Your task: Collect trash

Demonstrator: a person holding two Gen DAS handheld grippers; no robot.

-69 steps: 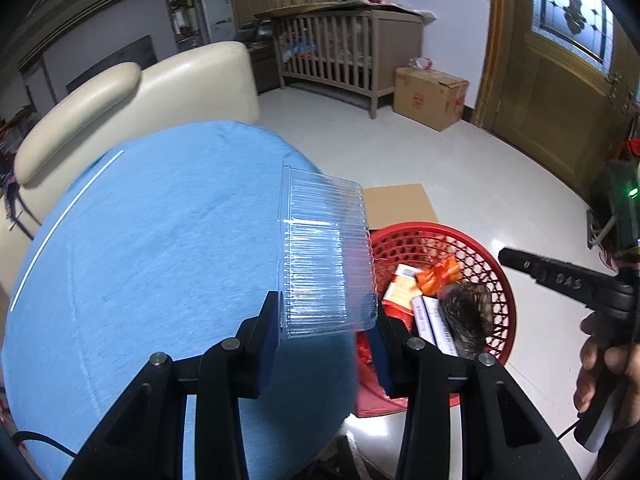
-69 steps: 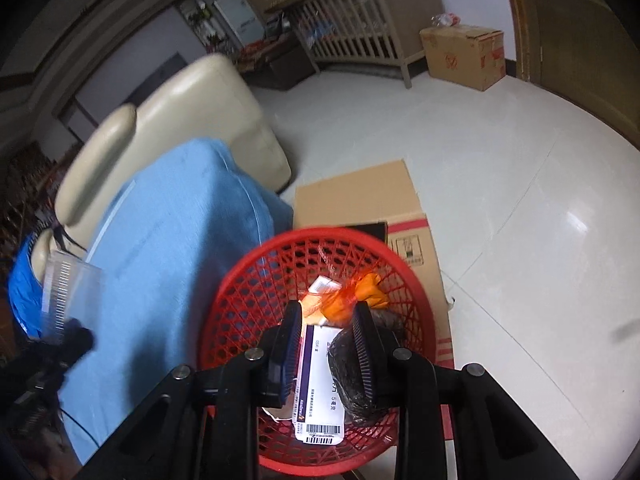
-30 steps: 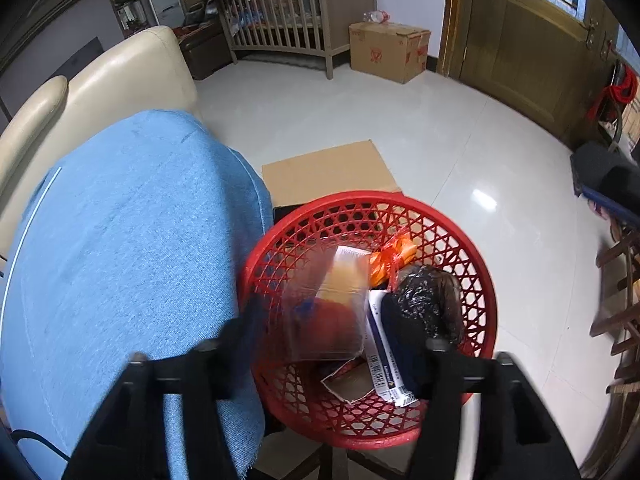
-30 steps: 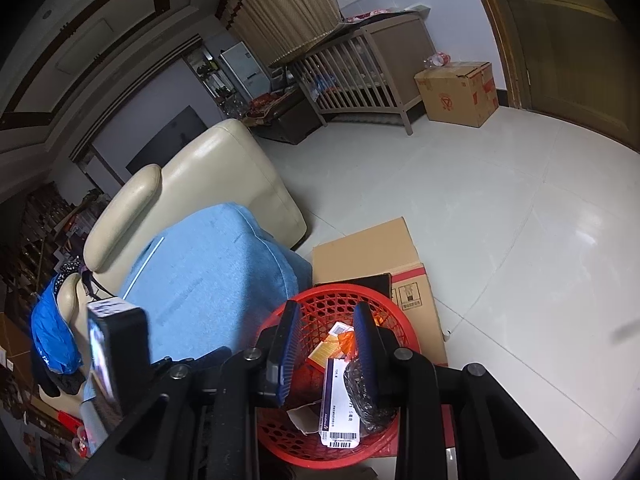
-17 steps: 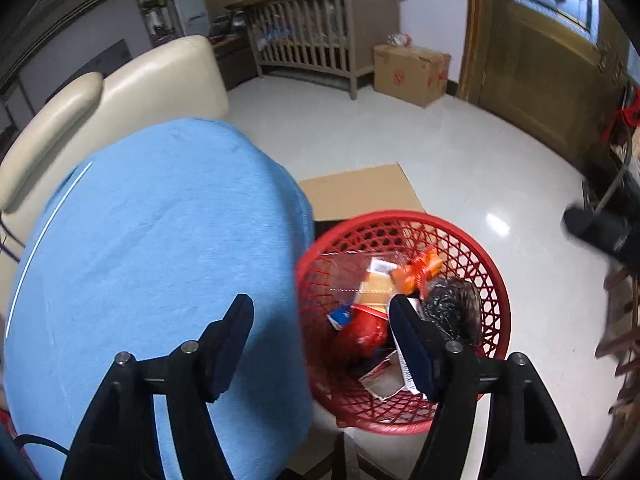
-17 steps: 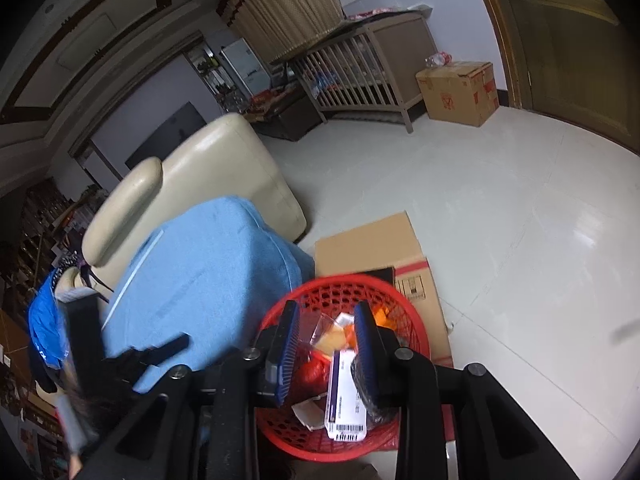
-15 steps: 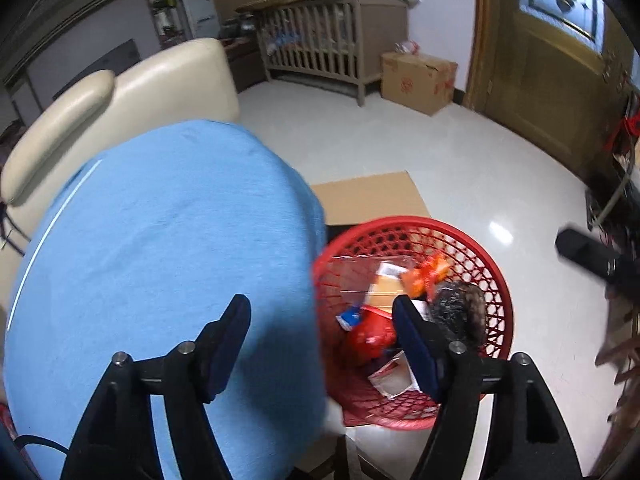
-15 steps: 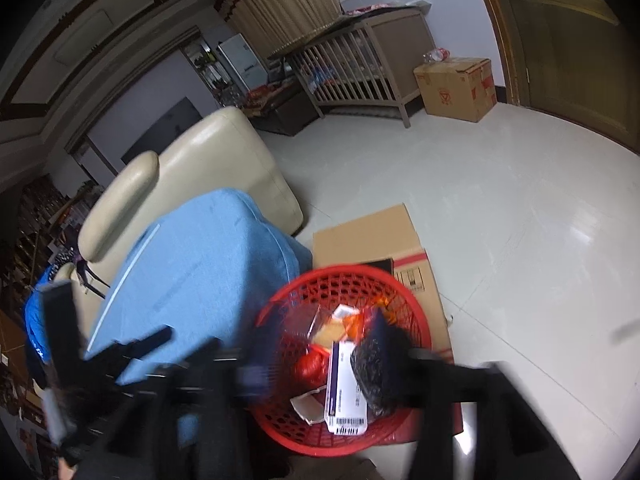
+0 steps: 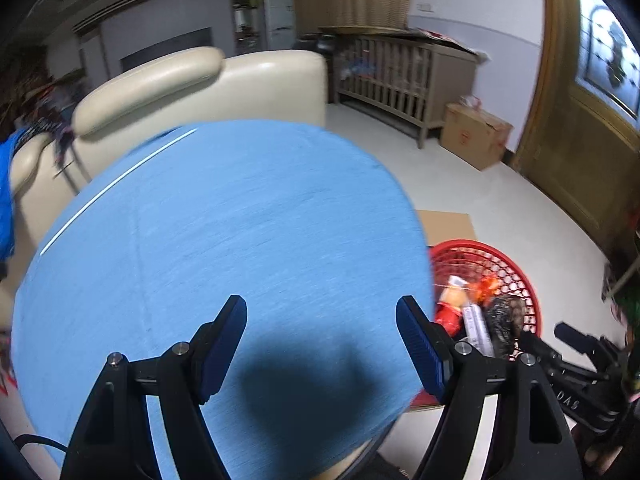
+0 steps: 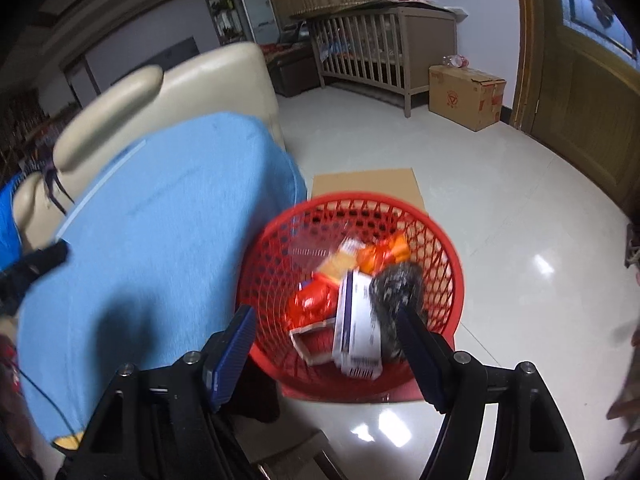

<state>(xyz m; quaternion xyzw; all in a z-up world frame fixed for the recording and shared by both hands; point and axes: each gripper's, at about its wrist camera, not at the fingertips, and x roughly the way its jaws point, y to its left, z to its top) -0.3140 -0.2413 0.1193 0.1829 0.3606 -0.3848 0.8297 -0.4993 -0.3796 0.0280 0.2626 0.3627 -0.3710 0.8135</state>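
Observation:
A red mesh basket [image 10: 440,240] stands on the floor beside the blue-covered table [image 10: 160,220]. It holds a clear plastic container [image 10: 316,246], a red wrapper [image 10: 312,300], an orange wrapper [image 10: 384,256], a white box [image 10: 356,320] and a dark bag [image 10: 396,284]. My right gripper [image 10: 326,346] is open and empty above the basket's near rim. My left gripper [image 9: 322,340] is open and empty above the blue table [image 9: 220,240]. The basket [image 9: 500,264] shows at the right of the left wrist view, with the right gripper [image 9: 580,364] beside it.
A cream sofa [image 9: 200,84] stands behind the table. Flat cardboard [image 10: 366,184] lies under the basket. A wooden crib [image 10: 380,44] and a cardboard box [image 10: 466,96] stand at the far wall, next to a wooden door [image 10: 580,100]. The floor is glossy white tile.
My left gripper let go of the clear container into the basket, then swung back left over the blue table. My right gripper opened and moved lower, closer to the basket.

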